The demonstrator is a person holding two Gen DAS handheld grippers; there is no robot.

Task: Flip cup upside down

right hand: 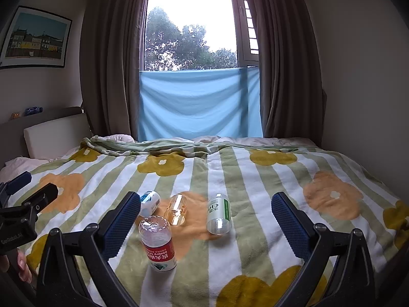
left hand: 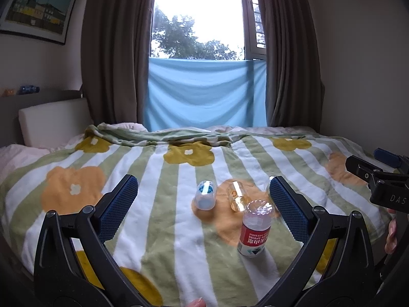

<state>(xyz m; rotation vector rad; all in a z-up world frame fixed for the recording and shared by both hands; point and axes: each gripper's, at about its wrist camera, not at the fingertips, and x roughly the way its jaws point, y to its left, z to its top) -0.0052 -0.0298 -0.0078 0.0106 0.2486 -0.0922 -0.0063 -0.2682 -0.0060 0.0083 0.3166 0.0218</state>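
Left gripper: the black two-finger left gripper (left hand: 203, 200) with blue ribbed pads hangs over the bed, jaws spread wide, nothing between them.
Right gripper: the black right gripper (right hand: 205, 216) of the same make, jaws equally wide apart and empty.
Task cup: the small clear amber-tinted plastic cup (right hand: 176, 209) lies on its side on an orange flower of the green-and-white striped flowered blanket (right hand: 255, 179), open mouth toward the cameras; in the left wrist view it sits mid-frame (left hand: 237, 195).
Red-label bottle: the clear plastic bottle with a red label (right hand: 158, 244) stands upside down, base up, nearest the cameras and just in front of the cup (left hand: 254, 227).
Blue-label bottle: the white bottle with a blue label (right hand: 149, 203) lies on its side left of the cup; the right wrist view has it partly behind a finger, the left wrist view shows it whole (left hand: 204, 195).
Green-label bottle: the clear bottle with a green-and-white label (right hand: 219, 213) lies right of the cup, plain in the right wrist view; in the left wrist view it is almost wholly hidden behind the right-hand pad.
Other gripper seen: each view catches the other tool at its edge, with fingertips of a hand (left hand: 391, 232) below it.
Backdrop: brown curtains (right hand: 110, 64), a light blue cloth (right hand: 199, 105) across the lower window, a framed picture of buildings (right hand: 35, 37).
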